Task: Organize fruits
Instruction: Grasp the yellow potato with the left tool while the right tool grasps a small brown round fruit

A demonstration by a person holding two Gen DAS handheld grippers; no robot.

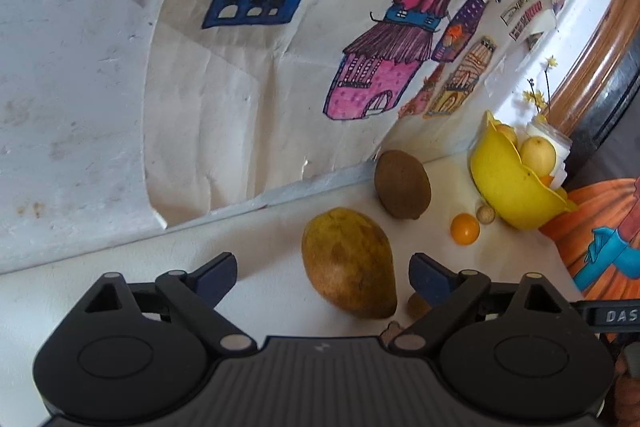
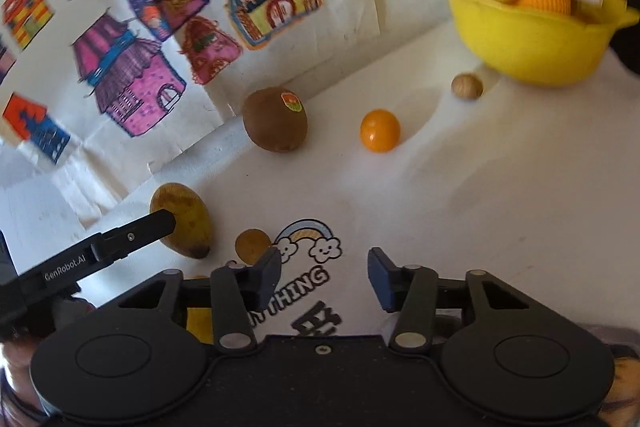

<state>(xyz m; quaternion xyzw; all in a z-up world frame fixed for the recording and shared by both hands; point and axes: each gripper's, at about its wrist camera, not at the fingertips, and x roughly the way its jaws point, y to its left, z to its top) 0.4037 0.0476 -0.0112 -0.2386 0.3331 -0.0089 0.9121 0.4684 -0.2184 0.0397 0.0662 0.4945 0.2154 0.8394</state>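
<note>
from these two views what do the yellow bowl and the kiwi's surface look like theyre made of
Yellow bowl: likely plastic, smooth matte, judging by its uniform colour and thin wavy rim. Kiwi: real fruit, it seems; dull brown fuzzy skin with a small glossy sticker.

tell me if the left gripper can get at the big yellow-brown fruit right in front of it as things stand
Probably yes. The left gripper is open with nothing between its fingers, and the yellow-brown fruit lies on the white table just ahead of the gap. The kiwi sits farther back, so nothing seems to block the approach.
</note>
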